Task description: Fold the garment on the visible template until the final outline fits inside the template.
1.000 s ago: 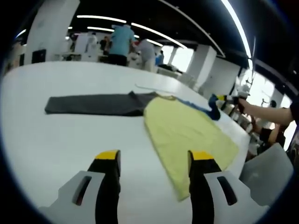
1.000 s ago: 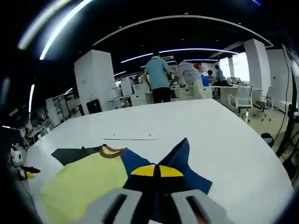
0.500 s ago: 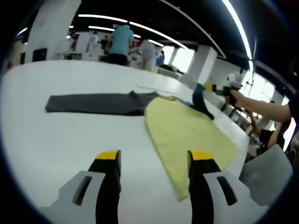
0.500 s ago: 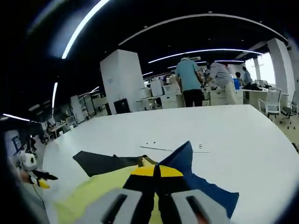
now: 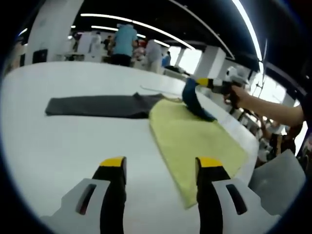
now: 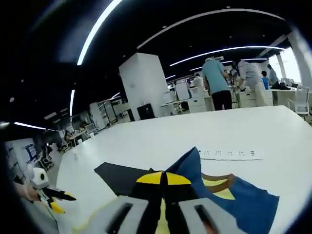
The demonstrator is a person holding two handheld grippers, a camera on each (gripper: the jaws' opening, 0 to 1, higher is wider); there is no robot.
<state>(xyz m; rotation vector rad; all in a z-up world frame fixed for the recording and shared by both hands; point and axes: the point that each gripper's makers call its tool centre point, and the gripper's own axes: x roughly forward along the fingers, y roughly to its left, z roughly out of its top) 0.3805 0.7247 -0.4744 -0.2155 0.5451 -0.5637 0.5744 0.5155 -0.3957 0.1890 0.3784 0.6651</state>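
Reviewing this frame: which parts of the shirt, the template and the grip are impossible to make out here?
- Template: in the left gripper view no outline can be told apart on the white table.
- Shirt: its near corner sits behind the left gripper.
- Blue sleeve: in the right gripper view the pinched part is covered by the right gripper.
- Strip on the table: its small marks are too tiny to read.

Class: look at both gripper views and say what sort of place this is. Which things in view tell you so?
Probably a large open-plan office or lab. Long ceiling light strips run overhead, people stand at desks behind, and a yellow and blue garment lies on a big white table.
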